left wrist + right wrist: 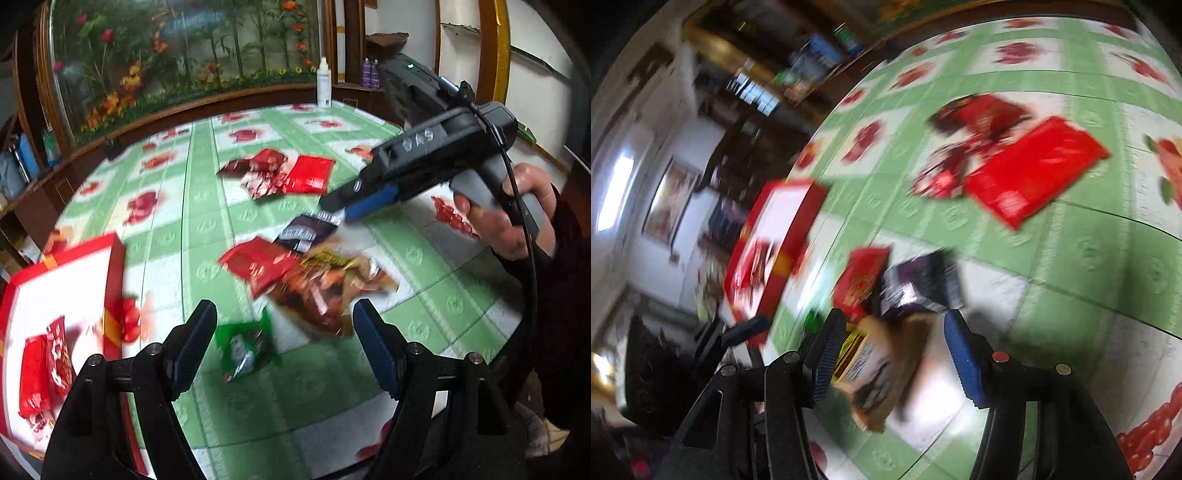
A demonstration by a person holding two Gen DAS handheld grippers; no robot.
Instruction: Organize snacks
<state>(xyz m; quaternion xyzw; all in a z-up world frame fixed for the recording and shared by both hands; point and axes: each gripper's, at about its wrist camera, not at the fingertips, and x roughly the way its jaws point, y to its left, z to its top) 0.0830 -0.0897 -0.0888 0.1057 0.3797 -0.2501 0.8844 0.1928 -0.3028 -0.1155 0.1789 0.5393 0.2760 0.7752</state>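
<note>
Scattered snack packets (pixel 295 269) beside red box (pixel 114 280)

Snack packets (pixel 306 266) smeared by motion blur, print unreadable, red gift box (pixel 55 295) cut off at left edge, room beyond table (pixel 1071 258) a blur

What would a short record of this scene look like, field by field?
surface: round table with green and white cloth
container: red box, white inside, at the table's left edge, a few red packets in it
loose snacks: green packet, brown packet, purple packet, red packets further back
left gripper: open, above the green packet
right gripper: open, brown packet between its fingers, not pinched
</note>
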